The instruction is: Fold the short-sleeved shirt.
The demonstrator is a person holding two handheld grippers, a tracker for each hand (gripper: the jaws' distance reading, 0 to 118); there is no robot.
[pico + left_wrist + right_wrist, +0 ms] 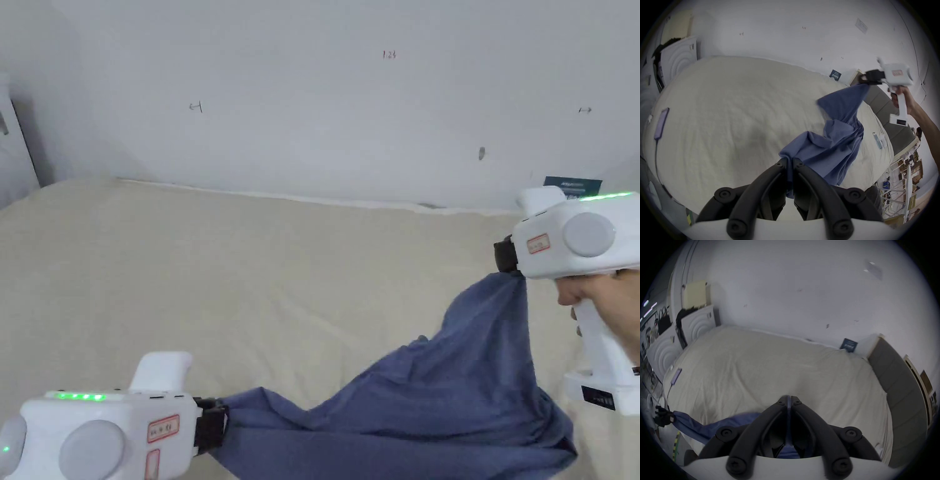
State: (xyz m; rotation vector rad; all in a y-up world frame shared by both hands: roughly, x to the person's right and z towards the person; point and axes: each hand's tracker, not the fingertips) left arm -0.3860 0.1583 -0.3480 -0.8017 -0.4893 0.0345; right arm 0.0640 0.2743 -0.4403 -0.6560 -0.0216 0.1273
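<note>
A blue short-sleeved shirt (pixel 437 400) hangs stretched between the two grippers above a cream bed (pixel 250 281). My left gripper (pixel 219 425) at the lower left is shut on one end of the shirt (pixel 826 146); its black jaws (pixel 790 160) pinch blue cloth. Held higher at the right, my right gripper (pixel 507 259) is shut on the other end, with a thin strip of cloth between the jaws (pixel 789 400). The shirt (pixel 713 425) sags in the middle and its lower folds rest on the bed's near edge.
A phone on a cable (pixel 661 123) lies at the bed's left side, and another small device (pixel 877 139) at its right. A grey headboard (pixel 899 386) lines the right edge. A dark blue card (pixel 572 185) leans on the white wall. Cluttered floor shows at the right (pixel 907 178).
</note>
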